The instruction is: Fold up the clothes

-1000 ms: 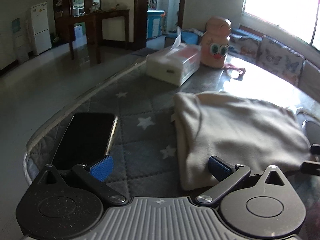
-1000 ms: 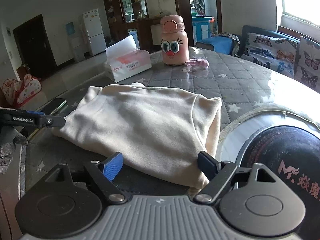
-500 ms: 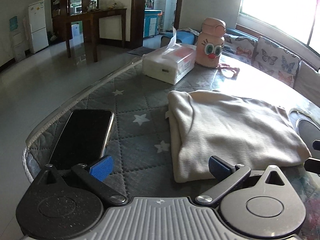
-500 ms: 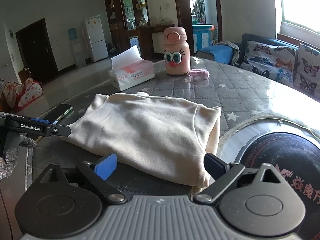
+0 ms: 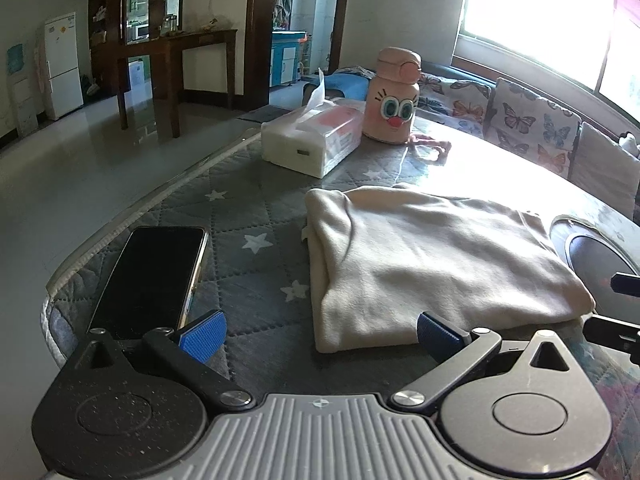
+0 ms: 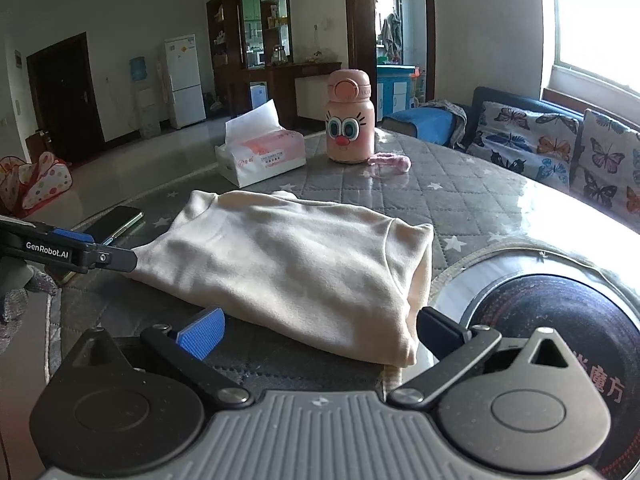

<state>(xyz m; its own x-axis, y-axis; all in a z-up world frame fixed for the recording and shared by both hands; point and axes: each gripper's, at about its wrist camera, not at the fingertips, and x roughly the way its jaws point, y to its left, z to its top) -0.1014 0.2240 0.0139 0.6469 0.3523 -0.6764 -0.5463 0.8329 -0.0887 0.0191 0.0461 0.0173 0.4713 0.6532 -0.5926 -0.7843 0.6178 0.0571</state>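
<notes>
One cream garment (image 6: 296, 264), soft knit, folded into a rough rectangle, lies flat on the quilted grey star-print table (image 6: 460, 196). Right hand-held gripper (image 6: 318, 334) has just been spreading its jaws; wide apart, nothing gripped. Left hand-held gripper (image 5: 320, 338) gapes too, empty. Beside the garment: one black phone (image 5: 154, 280), one tissue box (image 5: 316, 142), one pink cartoon-face bottle (image 6: 351, 118).
</notes>
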